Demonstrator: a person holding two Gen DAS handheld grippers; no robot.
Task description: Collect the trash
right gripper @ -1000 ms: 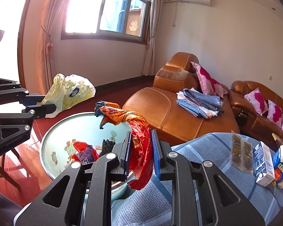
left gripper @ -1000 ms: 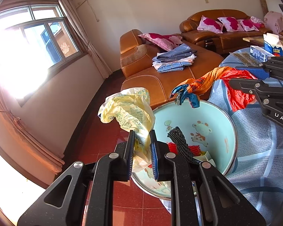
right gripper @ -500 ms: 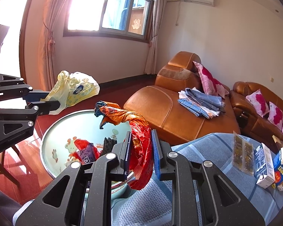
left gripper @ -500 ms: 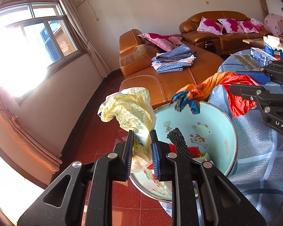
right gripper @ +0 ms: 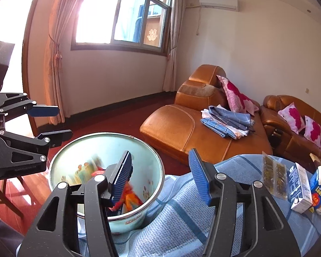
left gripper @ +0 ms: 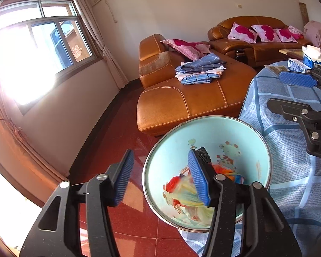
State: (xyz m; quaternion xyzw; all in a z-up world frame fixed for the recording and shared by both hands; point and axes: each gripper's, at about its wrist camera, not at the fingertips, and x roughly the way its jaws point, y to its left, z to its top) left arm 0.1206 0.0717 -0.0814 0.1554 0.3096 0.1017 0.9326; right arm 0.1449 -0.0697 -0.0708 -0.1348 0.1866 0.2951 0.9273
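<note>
A light blue enamel basin (left gripper: 244, 128) with cartoon prints sits at the edge of the blue checked table; it also shows in the right wrist view (right gripper: 152, 158). Inside lie a blurred yellow plastic bag (left gripper: 188, 194), an orange-red wrapper (right gripper: 129, 194) and a black item (left gripper: 204, 153). My left gripper (left gripper: 160, 177) is open and empty above the basin's left rim. My right gripper (right gripper: 160, 178) is open and empty above the basin's right rim.
The blue checked tablecloth (right gripper: 182, 220) carries a snack packet (right gripper: 275, 177), a small carton (right gripper: 300, 189) and a tissue box (right gripper: 320, 189) at the right. A brown leather sofa (left gripper: 192, 98) with folded cloths stands behind. Red tiled floor (left gripper: 128, 214) lies to the left.
Both grippers have opened. The yellow bag has dropped from the left gripper and the orange-red wrapper from the right gripper into the basin.
</note>
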